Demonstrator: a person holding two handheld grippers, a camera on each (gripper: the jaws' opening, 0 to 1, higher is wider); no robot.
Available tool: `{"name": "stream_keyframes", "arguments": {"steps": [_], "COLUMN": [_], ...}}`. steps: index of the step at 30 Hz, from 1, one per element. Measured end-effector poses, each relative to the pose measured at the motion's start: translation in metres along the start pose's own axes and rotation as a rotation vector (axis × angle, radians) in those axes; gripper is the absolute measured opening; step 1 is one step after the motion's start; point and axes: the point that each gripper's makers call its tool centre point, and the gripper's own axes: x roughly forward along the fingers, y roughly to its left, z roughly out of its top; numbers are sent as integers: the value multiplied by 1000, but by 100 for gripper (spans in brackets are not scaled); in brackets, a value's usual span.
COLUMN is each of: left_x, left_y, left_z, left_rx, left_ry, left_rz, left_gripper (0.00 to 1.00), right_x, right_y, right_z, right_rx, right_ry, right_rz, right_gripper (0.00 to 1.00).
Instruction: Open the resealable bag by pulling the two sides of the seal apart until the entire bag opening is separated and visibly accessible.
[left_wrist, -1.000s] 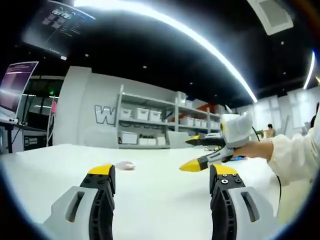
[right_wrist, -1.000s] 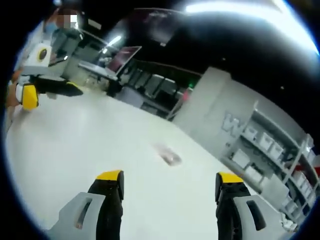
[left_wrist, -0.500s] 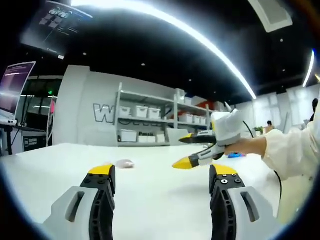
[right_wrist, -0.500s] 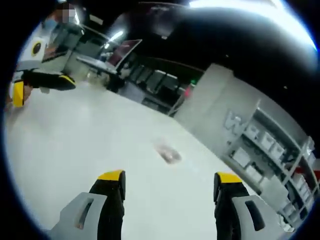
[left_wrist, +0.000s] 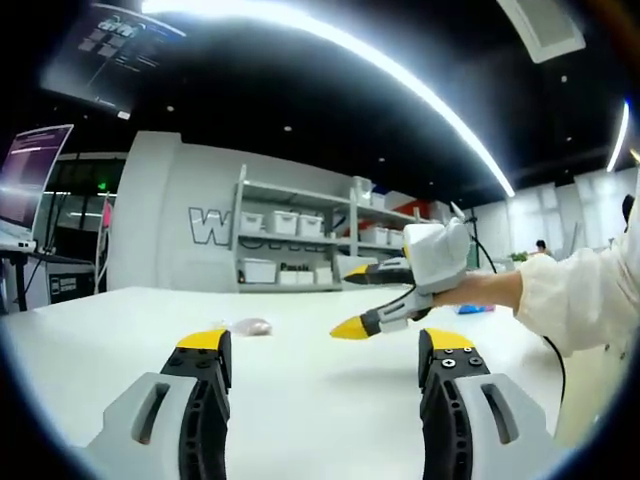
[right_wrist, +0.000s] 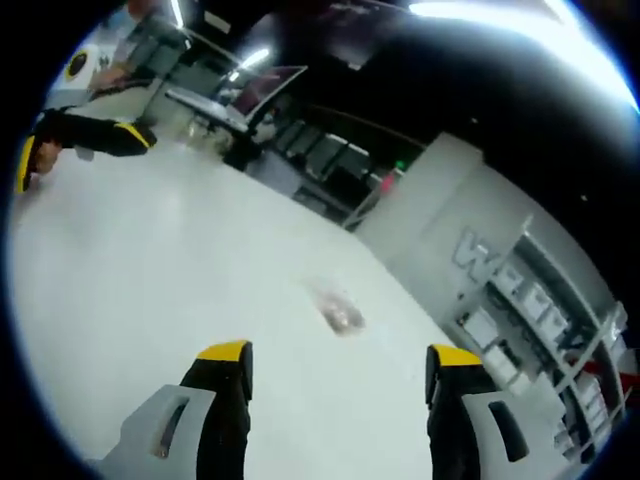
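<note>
Both grippers hover with fingers spread and empty over the white desk, the small clear bag lying flat dead ahead at twelve o'clock of the right gripper, farther off at eleven o'clock from the left gripper.

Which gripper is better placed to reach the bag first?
Probably the right gripper: its open jaws point at the resealable bag on the table. The left gripper, also open, sees the bag off to its left.
</note>
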Motion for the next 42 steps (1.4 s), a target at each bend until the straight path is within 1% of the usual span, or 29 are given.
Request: {"name": "stream_keyframes", "arguments": {"steps": [6, 16, 19, 22, 24, 29, 42], "left_x": [0, 0, -1, -4, -4, -2, 1], "left_y": [2, 7, 10, 13, 14, 13, 11], "left_z": [2, 3, 4, 11, 12, 6, 1], "left_rx": [6, 13, 17, 37, 42, 41, 52], "left_ry": [2, 10, 21, 7, -5, 22, 37], "left_rz": [4, 13, 23, 33, 39, 37, 25], "left_gripper": [75, 75, 75, 75, 75, 75, 74], "right_x": [10, 25, 24, 24, 25, 33, 53], "right_y": [3, 1, 4, 4, 4, 6, 15], "right_z": [-4, -1, 0, 2, 4, 1, -5], "right_rx": [9, -19, -16, -34, -39, -48, -51], "right_ry": [12, 23, 27, 24, 17, 30, 41], "right_rz": [14, 24, 27, 23, 25, 36, 57], "right_gripper": [68, 65, 65, 64, 63, 63, 61]}}
